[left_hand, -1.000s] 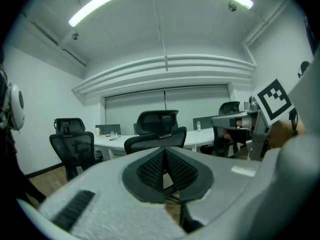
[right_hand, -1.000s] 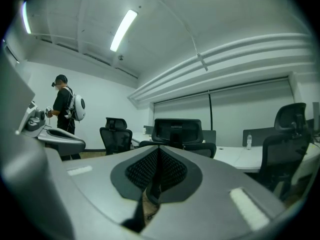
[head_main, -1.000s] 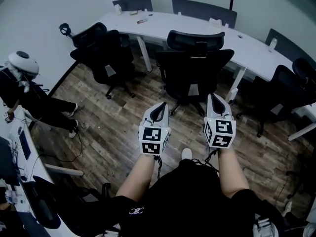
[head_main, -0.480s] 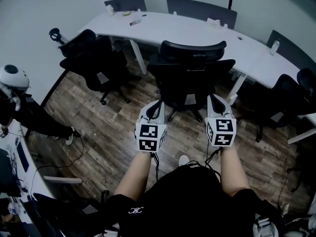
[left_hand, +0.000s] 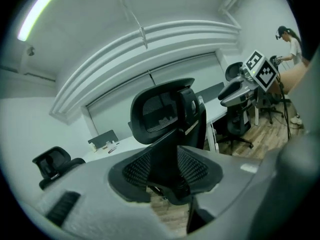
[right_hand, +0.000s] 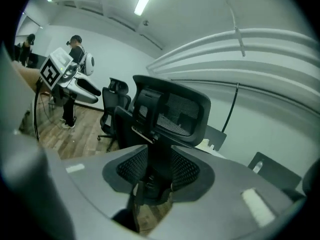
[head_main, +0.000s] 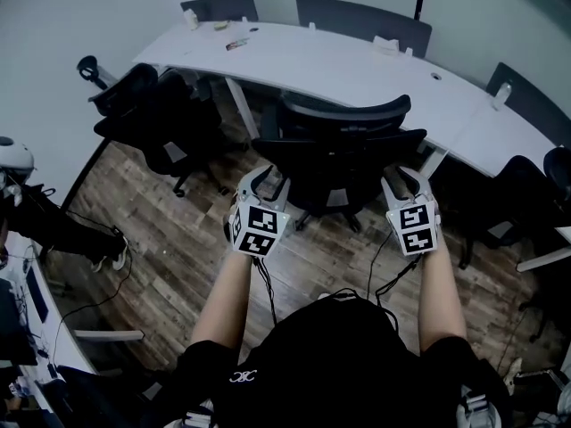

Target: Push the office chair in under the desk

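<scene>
Two grippers, left and right, have their jaws opening with nothing pinched, one at each side of the single office chair. The chair stands against the one curved white desk, headrest at its rim. One black chair stands to its left and another to its right. A desk leg is close beside it. A second ago both jaws were pressed together and the chair stood clear of the desk.

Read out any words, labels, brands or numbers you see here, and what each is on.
No readable words or numbers.
Cubes on the left gripper and right gripper, jaws opening with nothing between them: square black-and-white markers, no letters.
White logo on the person's black clothing: too small to read.
Small items on the desk: too small to read.
</scene>
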The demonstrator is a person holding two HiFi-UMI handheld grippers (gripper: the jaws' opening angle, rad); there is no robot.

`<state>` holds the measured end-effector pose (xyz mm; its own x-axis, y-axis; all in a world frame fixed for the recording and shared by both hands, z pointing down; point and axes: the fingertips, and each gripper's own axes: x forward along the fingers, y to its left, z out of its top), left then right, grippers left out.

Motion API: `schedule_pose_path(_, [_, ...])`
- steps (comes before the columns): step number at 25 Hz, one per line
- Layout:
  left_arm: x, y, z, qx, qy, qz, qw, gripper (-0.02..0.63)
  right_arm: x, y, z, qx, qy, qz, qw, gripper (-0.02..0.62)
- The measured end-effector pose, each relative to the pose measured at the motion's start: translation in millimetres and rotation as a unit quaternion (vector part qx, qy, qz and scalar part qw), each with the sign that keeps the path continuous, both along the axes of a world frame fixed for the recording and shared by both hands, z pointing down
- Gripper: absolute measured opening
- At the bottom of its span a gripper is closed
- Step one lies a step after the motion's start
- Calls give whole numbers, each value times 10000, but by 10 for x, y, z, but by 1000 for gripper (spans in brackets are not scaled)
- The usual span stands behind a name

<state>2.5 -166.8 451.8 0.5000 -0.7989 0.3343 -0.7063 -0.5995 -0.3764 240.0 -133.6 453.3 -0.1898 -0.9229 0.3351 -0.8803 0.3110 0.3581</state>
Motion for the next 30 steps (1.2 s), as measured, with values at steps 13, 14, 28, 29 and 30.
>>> schedule_pose_path(13, [178, -1012, 381, 155, -1607, 337, 9863, 279, 737, -1083, 235, -429, 1778, -392, 9824, 284])
schedule_pose_path(14, [178, -1067, 404, 126, -1588, 321, 9867, 279, 743, -1136, 261, -449, 1857, -403, 9808, 284])
schedule_pose_path(28, [216, -1371, 465, -75, -1298, 786, 9884, 224, 702, -1377, 316, -676, 1484, -185, 9864, 282])
schedule_pose_path(29, [213, -1386, 467, -88, -1292, 845, 9880, 225, 697, -1383, 317, -712, 1472, -161, 9864, 282])
schedule_pose_path(30, [206, -1399, 468, -81, -1294, 897, 9875, 225, 688, -1385, 319, -717, 1445, -142, 9868, 281])
